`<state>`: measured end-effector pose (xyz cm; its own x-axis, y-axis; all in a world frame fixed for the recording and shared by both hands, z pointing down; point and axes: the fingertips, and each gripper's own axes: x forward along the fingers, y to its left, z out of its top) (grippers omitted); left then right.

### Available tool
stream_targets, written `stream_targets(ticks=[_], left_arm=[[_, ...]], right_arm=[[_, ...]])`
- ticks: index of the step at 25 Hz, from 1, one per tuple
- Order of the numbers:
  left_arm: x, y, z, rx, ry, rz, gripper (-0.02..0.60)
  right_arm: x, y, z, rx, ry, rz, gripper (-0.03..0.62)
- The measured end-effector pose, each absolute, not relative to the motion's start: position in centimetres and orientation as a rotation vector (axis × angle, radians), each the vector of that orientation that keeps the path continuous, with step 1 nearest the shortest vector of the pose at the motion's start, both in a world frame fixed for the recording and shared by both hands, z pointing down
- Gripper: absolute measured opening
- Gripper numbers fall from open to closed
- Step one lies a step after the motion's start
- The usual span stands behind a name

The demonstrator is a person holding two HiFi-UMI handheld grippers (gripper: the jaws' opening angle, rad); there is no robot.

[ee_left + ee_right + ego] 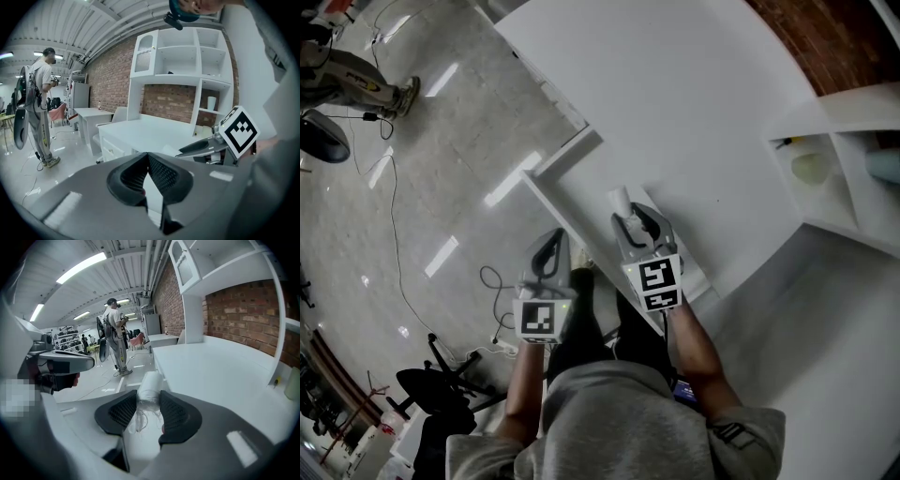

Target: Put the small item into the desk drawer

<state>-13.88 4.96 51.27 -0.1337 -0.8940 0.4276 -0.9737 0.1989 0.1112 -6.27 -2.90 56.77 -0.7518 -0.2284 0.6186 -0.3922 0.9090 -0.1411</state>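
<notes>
1. White desk (694,112) with a white shelf unit (853,112) at its far end and a brick wall (825,37) behind.
2. Glossy grey floor (459,122), thin cables (394,216) trailing across.
3. One drawer (586,187), pulled out from desk edge.
4. Two claws. Right claw (143,411) clamped on one white roll (149,385), loose threads hanging, over open drawer. Left claw (148,161) pressed together, empty, just beside drawer.
5. One person (115,333) standing nearest on floor; others farther back, too small to count.

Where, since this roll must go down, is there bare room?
The desk top is bare from its front edge to the shelf unit; the open drawer below the right gripper and its roll looks bare too. Only the shelf cubbies hold things.
</notes>
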Motion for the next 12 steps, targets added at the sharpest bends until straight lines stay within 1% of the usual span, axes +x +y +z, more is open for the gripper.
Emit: stream_targets(ticks=[12], left_arm=[[-16.5, 5.5, 57.3, 1.672, -2.037, 0.260, 0.012]], right_arm=[[-9.5, -2.5, 64.8, 0.365, -2.347, 0.386, 0.161]])
